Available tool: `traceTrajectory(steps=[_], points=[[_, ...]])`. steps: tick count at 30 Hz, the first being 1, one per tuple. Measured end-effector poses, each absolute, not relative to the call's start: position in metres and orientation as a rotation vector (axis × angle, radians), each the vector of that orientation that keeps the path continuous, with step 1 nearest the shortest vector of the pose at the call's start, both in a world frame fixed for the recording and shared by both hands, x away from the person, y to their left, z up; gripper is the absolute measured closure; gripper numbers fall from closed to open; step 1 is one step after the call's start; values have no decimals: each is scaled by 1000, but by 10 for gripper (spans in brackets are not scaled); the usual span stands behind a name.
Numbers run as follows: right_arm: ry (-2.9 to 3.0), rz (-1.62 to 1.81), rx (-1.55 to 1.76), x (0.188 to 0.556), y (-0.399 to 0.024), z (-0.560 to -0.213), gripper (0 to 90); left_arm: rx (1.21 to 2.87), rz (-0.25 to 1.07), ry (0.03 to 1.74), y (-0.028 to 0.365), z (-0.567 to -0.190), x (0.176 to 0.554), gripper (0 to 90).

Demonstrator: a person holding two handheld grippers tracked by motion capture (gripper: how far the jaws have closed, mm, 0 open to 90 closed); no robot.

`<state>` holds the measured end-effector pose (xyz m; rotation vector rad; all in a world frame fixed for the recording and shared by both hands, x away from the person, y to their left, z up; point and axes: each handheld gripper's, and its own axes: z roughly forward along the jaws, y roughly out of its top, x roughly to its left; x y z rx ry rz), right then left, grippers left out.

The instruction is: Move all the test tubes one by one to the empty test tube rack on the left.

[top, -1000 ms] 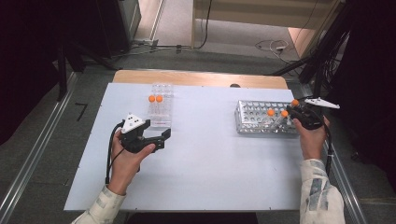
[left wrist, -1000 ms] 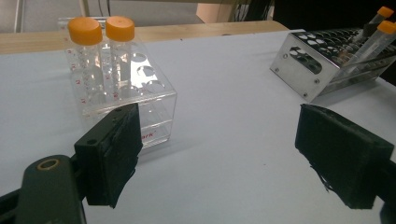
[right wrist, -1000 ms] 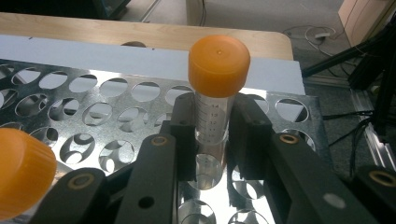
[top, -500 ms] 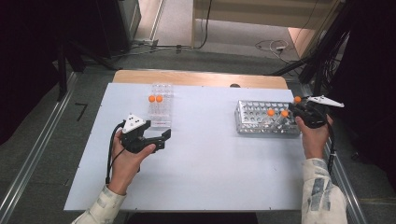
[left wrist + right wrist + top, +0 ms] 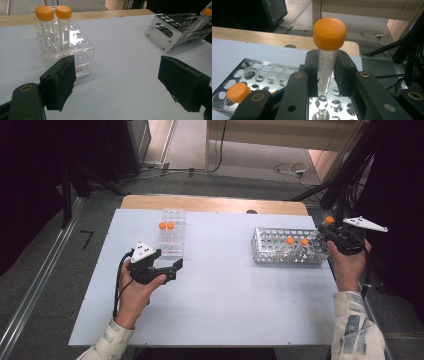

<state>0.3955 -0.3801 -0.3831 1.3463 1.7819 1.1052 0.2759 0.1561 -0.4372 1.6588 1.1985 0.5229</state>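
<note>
My right gripper [image 5: 322, 233] is shut on a clear tube with an orange cap [image 5: 329, 220], held tilted above the right end of the metal rack [image 5: 270, 255]. In the right gripper view the tube [image 5: 329, 32] stands upright between the black pads [image 5: 311, 72], its lower end over the rack's holes [image 5: 257, 72]. Two more orange-capped tubes [image 5: 289, 240] sit in that rack. My left gripper [image 5: 175, 269] rests open just in front of the clear rack [image 5: 172, 245], which holds two capped tubes [image 5: 44, 13]. Nothing is between the left gripper's pads [image 5: 62, 82].
The white tabletop [image 5: 225, 290] stretches between the two racks. A wooden board [image 5: 210, 204] runs along the table's far edge. Cables and dark stands crowd the floor at the back right [image 5: 350, 180]. The metal rack [image 5: 175, 30] shows at the far right of the left gripper view.
My right gripper has risen and shifted slightly right, lifting the tube up from the metal rack. The left hand has stayed still.
</note>
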Motion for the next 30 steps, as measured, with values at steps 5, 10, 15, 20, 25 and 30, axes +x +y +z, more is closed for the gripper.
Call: traceTrajectory(steps=[5,10,15,20,25,30], points=[[1789,1109,1354,381,-383,-378,719,1657,524,1197,157,-437,275,143],[1803,1138,1349,361,-383,-375,719,1656,522,1199,158,-436,275,143],[1833,1153,1339,341,-379,-376,719,1655,516,1204,159,-436,275,141],[1874,1174,1320,325,-371,-383,719,1652,517,1207,159,-436,275,140],[1915,1200,1294,314,-359,-390,719,1653,521,1205,159,-436,275,139],[1968,1214,1250,307,-342,-393,719,1652,521,1204,159,-435,274,139]])
